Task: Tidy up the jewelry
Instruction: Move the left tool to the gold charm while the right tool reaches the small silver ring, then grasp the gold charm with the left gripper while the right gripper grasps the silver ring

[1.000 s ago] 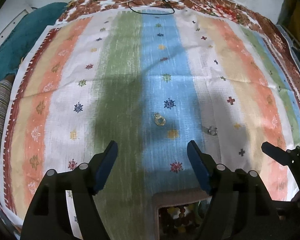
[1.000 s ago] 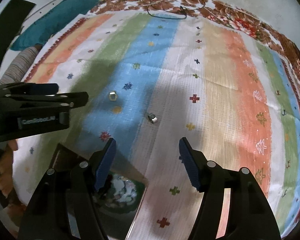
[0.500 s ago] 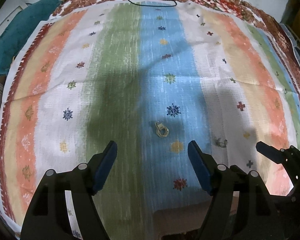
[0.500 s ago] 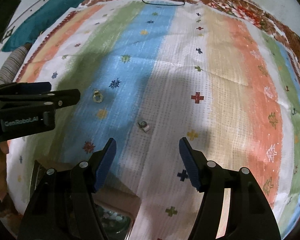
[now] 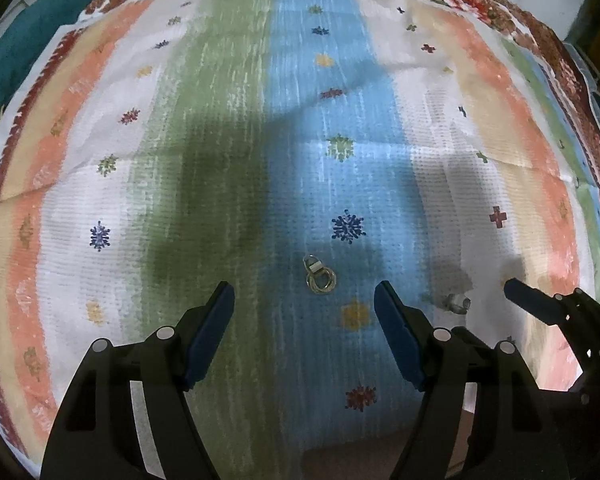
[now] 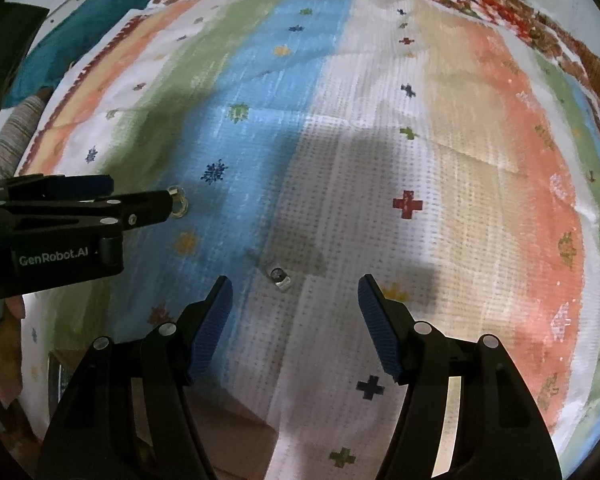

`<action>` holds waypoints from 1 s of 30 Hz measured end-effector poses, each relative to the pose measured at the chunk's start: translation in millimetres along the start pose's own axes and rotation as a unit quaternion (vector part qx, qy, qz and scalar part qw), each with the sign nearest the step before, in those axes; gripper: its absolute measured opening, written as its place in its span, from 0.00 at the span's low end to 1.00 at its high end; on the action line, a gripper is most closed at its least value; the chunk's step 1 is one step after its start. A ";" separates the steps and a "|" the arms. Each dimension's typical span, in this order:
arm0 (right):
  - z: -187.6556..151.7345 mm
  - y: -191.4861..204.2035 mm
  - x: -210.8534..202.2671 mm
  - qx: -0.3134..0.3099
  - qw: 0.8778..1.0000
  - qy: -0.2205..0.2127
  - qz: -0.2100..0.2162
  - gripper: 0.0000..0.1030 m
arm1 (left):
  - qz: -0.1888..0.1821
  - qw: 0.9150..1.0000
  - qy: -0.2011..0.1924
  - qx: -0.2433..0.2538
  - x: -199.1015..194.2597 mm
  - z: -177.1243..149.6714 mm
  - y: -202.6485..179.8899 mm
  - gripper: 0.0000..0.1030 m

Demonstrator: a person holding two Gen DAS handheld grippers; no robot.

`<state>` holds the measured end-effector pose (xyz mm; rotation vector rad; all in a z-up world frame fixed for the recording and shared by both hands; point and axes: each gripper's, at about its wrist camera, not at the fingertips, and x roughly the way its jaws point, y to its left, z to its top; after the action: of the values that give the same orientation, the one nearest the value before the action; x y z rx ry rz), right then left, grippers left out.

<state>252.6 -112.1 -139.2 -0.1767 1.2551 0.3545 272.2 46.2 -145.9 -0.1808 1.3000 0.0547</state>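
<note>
2 tools poised over striped cloth (image 5: 220, 160), left tool (image 5: 304, 312) open above gold ring (image 5: 320, 276), right tool (image 6: 294, 306) open above silver ring (image 6: 279, 276)

Dim overhead light casts broad soft shadows across the striped cloth (image 5: 236, 128); fisheye edges bend, slightly blurred.

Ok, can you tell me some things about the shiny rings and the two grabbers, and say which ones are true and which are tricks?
1. Both grabbers are open and hold nothing. True: the left gripper and right gripper are empty.
2. The gold rings lie on the blue stripe. True.
3. The silver ring is on the orange stripe. False: it lies on the white part of the cloth.
4. The gold rings are inside a box. False: they lie loose on the cloth.
</note>
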 end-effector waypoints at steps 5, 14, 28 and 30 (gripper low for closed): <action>-0.1 3.5 7.8 -0.009 1.000 0.009 0.001 0.63 | -0.003 1.000 0.007 0.007 7.8 2.7 -1.7 0.69; 4.0 3.0 20.4 -0.007 1.000 0.016 -0.003 0.42 | -0.004 1.000 0.015 0.016 24.2 5.4 -5.5 0.61; 4.4 4.7 22.5 -0.018 1.000 0.016 -0.005 0.09 | 0.013 0.999 0.017 0.038 32.7 10.4 -6.5 0.17; 4.1 4.8 21.9 -0.019 1.000 0.017 -0.004 0.09 | 0.014 0.999 0.016 0.036 31.9 9.4 -6.5 0.15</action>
<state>260.4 -102.7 -158.5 -0.2209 1.2805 0.3697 290.6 39.4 -173.5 -0.1025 1.3346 0.0278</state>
